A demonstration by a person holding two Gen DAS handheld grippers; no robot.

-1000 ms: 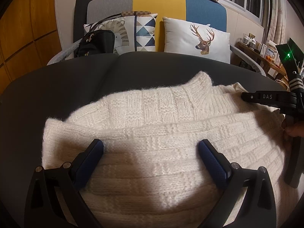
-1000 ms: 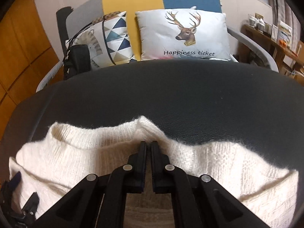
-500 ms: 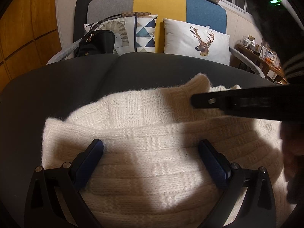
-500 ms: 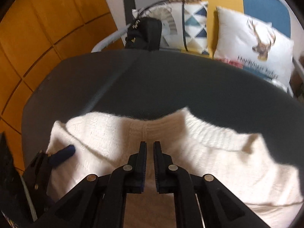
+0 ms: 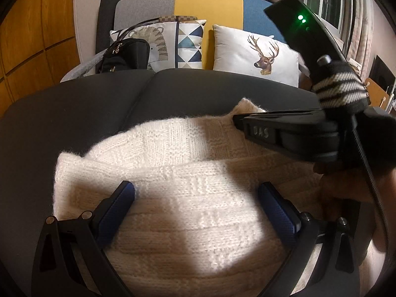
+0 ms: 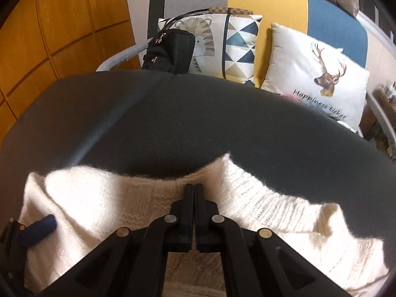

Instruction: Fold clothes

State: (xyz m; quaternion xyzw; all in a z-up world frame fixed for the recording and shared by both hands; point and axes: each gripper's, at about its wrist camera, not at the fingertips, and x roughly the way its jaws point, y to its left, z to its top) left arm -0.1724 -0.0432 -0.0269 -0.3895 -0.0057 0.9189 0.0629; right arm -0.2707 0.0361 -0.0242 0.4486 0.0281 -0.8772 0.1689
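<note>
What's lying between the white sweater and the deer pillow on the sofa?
Nothing: only bare dark tabletop separates the sweater from the deer pillow, clearest in the right wrist view.

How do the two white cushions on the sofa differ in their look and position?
The deer cushion shows one stag head with the words "Happiness ticket"; the patterned cushion shows a striped animal beside coloured triangles. A black bag leans in front of the patterned cushion; nothing stands in front of the deer cushion. Both have a white ground and rest against the sofa back.
</note>
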